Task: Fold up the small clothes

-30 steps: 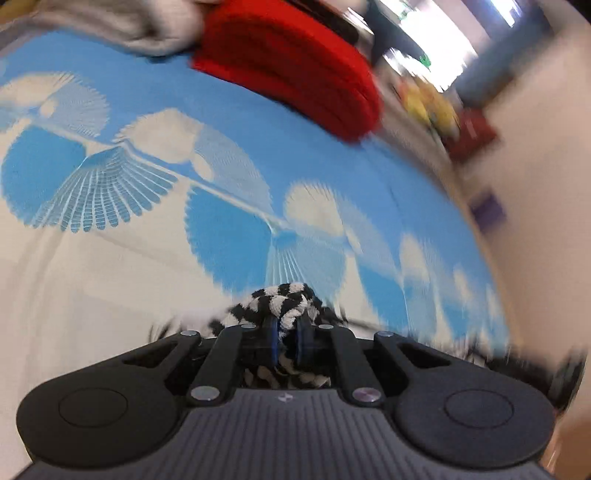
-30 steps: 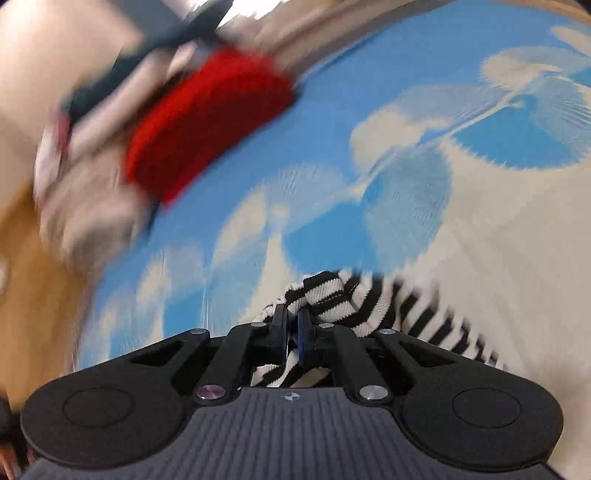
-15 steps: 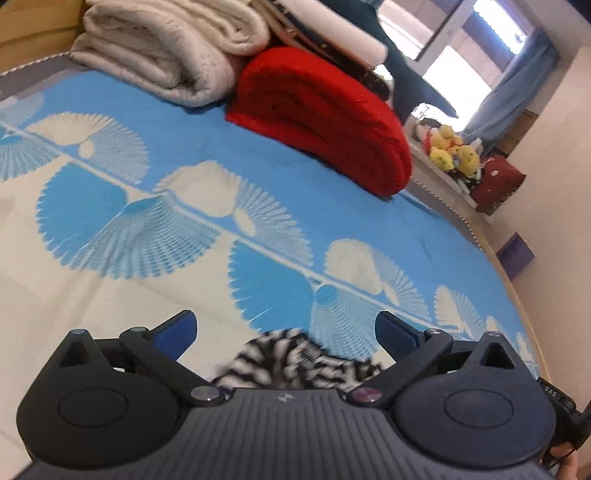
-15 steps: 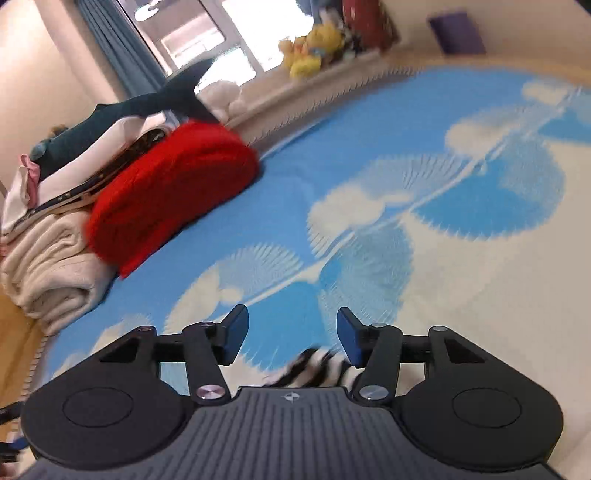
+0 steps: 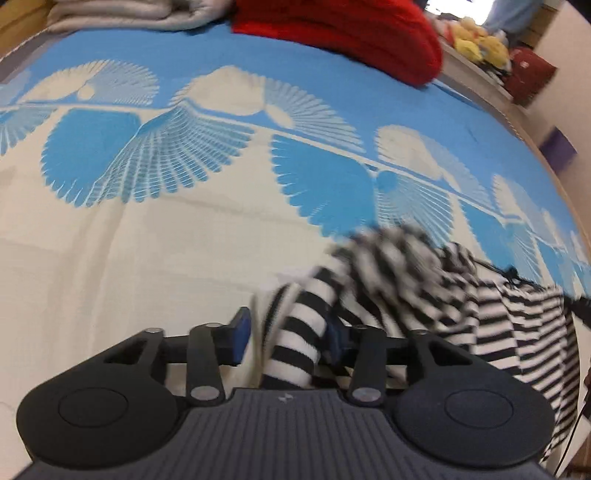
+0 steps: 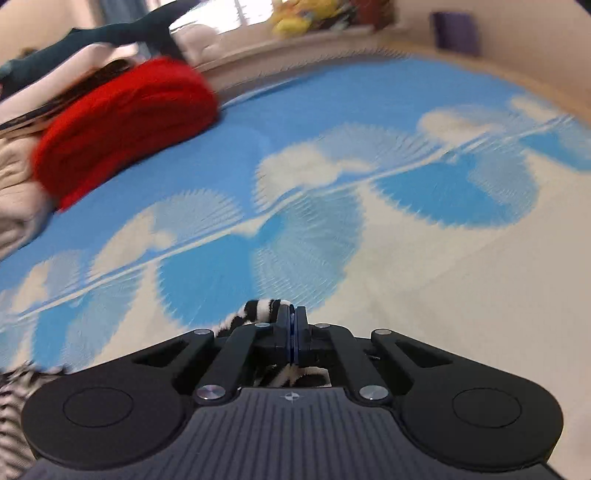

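A black-and-white striped small garment (image 5: 436, 288) lies bunched on the blue-and-cream patterned bed cover (image 5: 147, 236). My left gripper (image 5: 286, 334) is partly open, with a striped sleeve or cuff between its blue pads (image 5: 240, 332); the pads stand apart around the cloth. My right gripper (image 6: 294, 332) is shut on an edge of the striped garment (image 6: 258, 310), which bulges out to the left of its fingers. More striped cloth shows at the lower left of the right wrist view (image 6: 14, 406).
A folded red blanket (image 5: 343, 33) and folded cream blankets (image 5: 125, 14) lie at the far edge of the bed. Yellow plush toys (image 5: 476, 44) sit on a ledge beyond. The red blanket also shows in the right wrist view (image 6: 122, 122).
Both grippers opened and dropped the garment half a second ago. Now the right gripper has shut on its edge again and the left gripper has closed partway around a striped sleeve.
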Demonstrator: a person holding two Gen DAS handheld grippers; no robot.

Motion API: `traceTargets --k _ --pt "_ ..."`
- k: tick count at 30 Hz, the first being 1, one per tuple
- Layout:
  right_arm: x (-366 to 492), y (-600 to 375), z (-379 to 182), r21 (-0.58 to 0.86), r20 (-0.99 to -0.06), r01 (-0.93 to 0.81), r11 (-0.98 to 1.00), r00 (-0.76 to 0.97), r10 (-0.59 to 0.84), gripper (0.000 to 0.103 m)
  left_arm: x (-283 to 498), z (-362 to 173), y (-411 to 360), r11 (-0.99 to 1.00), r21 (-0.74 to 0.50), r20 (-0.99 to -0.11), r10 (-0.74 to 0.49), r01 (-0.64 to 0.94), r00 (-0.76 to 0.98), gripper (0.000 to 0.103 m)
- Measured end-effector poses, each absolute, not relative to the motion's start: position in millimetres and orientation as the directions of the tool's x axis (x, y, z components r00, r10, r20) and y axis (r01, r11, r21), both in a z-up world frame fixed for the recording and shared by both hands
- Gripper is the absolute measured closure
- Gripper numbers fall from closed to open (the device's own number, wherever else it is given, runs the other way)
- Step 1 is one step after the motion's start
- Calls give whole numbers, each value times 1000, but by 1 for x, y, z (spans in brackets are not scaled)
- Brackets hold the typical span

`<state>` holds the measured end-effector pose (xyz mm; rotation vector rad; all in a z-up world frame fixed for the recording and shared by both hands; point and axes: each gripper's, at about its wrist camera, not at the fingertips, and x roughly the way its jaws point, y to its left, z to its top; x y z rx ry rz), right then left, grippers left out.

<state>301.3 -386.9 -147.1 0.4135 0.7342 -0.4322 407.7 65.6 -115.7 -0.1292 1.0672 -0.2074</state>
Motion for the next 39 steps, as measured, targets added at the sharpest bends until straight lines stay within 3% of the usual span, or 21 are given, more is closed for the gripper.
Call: traceTargets --k 1,4,6,8,11,19,23,27,28,29,30,31,35,39 --pt "304 -389 -155 194 -729 519 833 645 -232 103 410 -117 67 975 -200 -857 -220 91 466 36" --pt "308 -387 -166 201 -747 503 840 633 -201 96 408 -115 63 985 -145 -852 -175 98 493 20" --pt "306 -380 -157 167 -736 472 866 644 -209 86 403 -110 63 987 -119 -846 -156 105 509 19" --pt "298 -382 -144 180 -711 460 870 672 -208 66 398 -105 65 985 -134 -847 -173 113 503 18" --pt "276 -389 -129 219 -696 434 874 697 -171 52 380 -98 68 979 -137 -844 -194 148 501 15" --pt "168 -377 -114 273 -703 351 896 709 -63 40 302 -84 76 977 -114 -853 -190 181 487 13" --pt "119 -351 -124 235 -715 307 922 697 -50 33 266 -84 78 981 -98 -865 -166 165 474 9" --pt "111 -333 -139 167 -766 292 942 639 -62 32 259 -106 71 990 -69 -891 -116 122 438 8" --pt "113 -331 -142 147 -771 282 948 633 -69 33 260 -111 70 991 -65 -893 -108 113 436 17" --pt "115 -329 -145 134 -775 278 951 627 -74 45 259 -114 69 991 -68 -886 -114 119 449 33" --pt "115 -328 -147 139 -778 262 955 626 -59 66 259 -115 67 985 -92 -878 -151 149 453 87" --pt "115 -328 -146 145 -776 248 958 629 -45 87 257 -112 66 982 -103 -880 -165 160 446 92" --pt "99 -354 -123 241 -676 287 927 735 -52 92 236 -82 78 975 -76 -823 -180 210 538 93" --pt "99 -392 -128 339 -686 370 865 726 -41 97 238 -97 101 971 -122 -842 -210 204 496 94"
